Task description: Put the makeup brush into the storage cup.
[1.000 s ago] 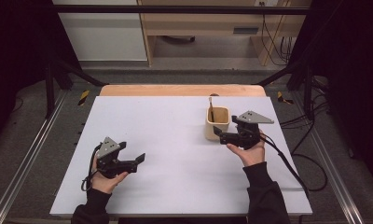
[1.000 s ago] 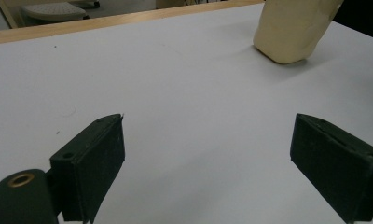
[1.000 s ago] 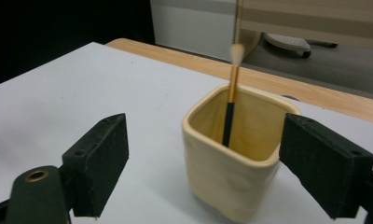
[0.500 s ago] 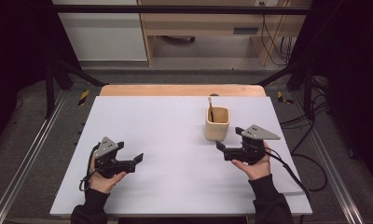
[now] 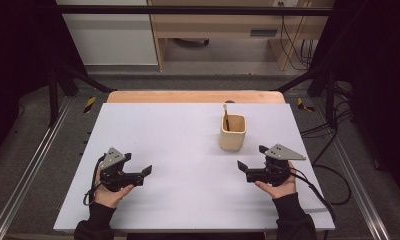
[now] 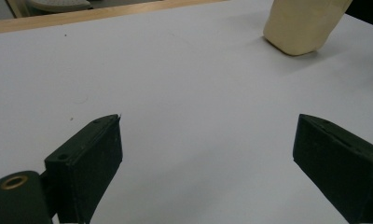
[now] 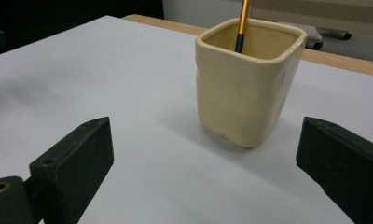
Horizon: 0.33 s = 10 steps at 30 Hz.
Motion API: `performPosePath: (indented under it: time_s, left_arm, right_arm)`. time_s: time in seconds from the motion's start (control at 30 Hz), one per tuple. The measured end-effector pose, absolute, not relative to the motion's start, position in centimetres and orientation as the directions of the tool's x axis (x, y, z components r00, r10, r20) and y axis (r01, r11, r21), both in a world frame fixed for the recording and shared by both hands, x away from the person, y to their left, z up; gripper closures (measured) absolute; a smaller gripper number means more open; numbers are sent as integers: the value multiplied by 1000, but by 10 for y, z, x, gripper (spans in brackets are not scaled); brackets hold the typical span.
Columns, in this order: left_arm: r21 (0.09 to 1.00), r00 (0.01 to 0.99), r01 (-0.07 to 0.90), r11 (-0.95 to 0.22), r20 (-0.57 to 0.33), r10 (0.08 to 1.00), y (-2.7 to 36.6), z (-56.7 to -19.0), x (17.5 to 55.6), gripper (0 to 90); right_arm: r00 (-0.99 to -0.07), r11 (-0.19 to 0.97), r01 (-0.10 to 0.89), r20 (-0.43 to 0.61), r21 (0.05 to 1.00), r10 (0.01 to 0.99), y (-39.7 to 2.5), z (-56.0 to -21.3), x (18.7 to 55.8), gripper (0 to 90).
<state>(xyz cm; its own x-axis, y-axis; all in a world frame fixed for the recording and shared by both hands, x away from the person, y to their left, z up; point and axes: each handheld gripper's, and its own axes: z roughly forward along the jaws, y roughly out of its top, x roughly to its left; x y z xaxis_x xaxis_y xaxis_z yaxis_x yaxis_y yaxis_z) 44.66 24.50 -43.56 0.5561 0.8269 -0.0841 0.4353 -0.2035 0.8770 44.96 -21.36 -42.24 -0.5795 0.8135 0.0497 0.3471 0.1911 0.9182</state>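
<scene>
Count first: 2 grippers, 1 cup, 1 brush, 1 table. No other loose item lies on the white table.

The container is one cream ceramic cup, with square mouth and rounded corners. It stands upright. Inside it is one brush w/ orange handle and dark lower part; it leans on the far inner wall and the upper end comes out above the rim. In the right gripper view the handle goes out at the top edge, so the tip is not seen there. I cannot tell if anything else is at the bottom of the cup.

Right gripper: jaws wide open, nothing between them, nothing held. The cup is just ahead of it, a little toward its right jaw, near but apart, not touching. The person's right hand holds the gripper low over the table.

Left gripper: jaws also wide open, empty, only bare table between them. From this gripper the cup is far ahead and to the right, well apart; its top is cut by the frame edge. The left hand holds it near the table's front edge.

The 2 grippers are well apart from each other, both jaws pointing about toward the table's middle.
</scene>
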Motion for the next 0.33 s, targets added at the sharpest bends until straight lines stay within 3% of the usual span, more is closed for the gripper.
performPosePath:
  time_s: [0.33]
  left_arm:
    - [872,557,441,-211,-82,826,246,-437,447,75]
  right_arm:
    - [-569,168,359,73,918,819,-224,-429,445,38]
